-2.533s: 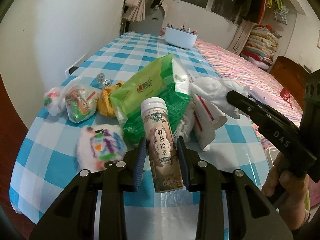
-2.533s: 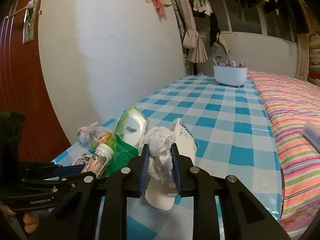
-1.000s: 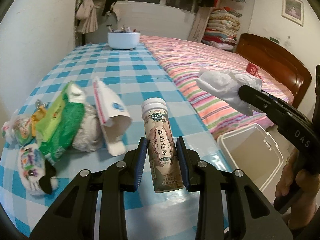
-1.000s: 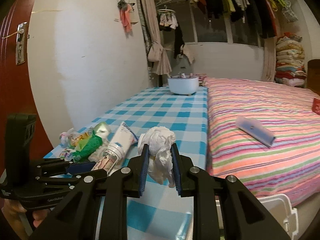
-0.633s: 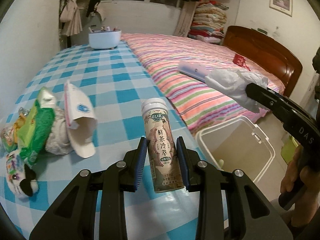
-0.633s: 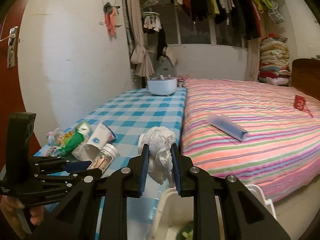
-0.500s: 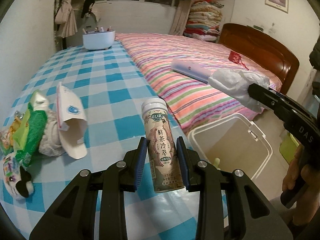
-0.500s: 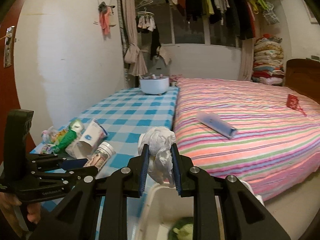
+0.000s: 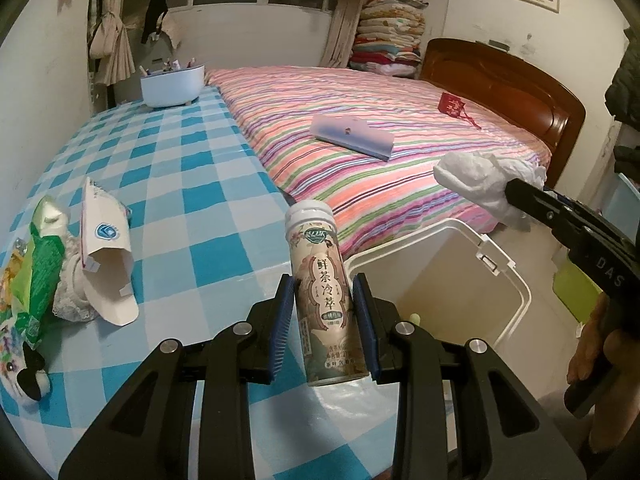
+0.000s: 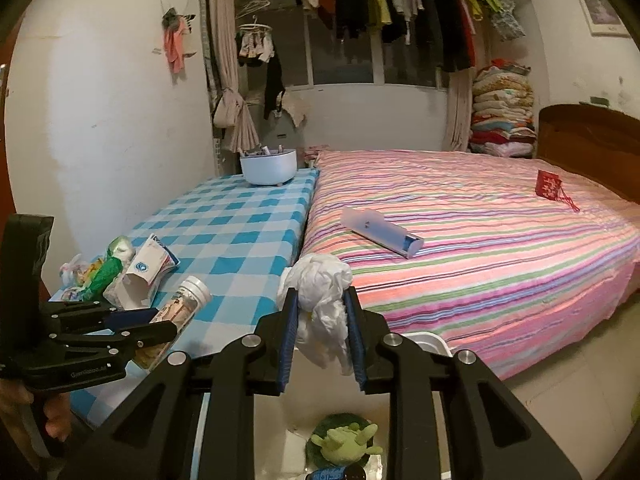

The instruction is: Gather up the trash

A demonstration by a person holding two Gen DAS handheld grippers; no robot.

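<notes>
My left tongs [image 9: 325, 328] clamp the tall white-capped tea bottle [image 9: 326, 300] over the edge of the blue-checked tabletop [image 9: 188, 168], beside the white plastic bin [image 9: 496, 276]. My right tongs [image 10: 322, 334] are easing open around the crumpled white tissue wad [image 10: 322, 300], pads touching it, above the bin.

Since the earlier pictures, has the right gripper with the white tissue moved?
Yes. The right gripper carried the crumpled tissue off the checkered table toward the bed; it now hangs above the white bin, jaws opening around the tissue.
</notes>
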